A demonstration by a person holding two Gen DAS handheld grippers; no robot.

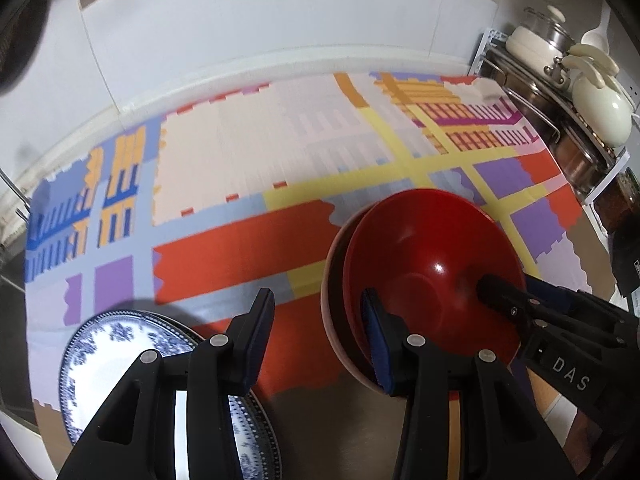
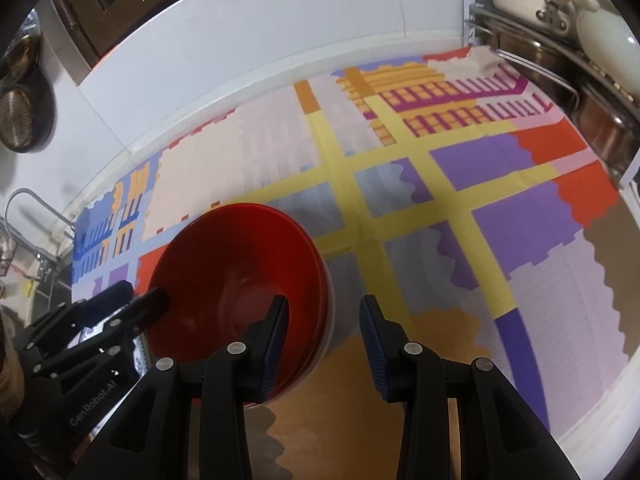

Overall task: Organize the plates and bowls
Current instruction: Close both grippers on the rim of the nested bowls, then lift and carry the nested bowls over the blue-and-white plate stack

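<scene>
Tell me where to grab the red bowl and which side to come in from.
Grip the red bowl by its rim, one finger inside and one outside. It sits upright and open-topped, nested in a stack, so the thin raised lip is likely the only pinchable part. Come from above on the near edge; the right gripper already straddles that side with open jaws. The left gripper is also open.

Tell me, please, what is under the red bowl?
Under the red bowl a pale pink rim shows, likely another dish. The patterned mat lies below; the rest is covered.
</scene>
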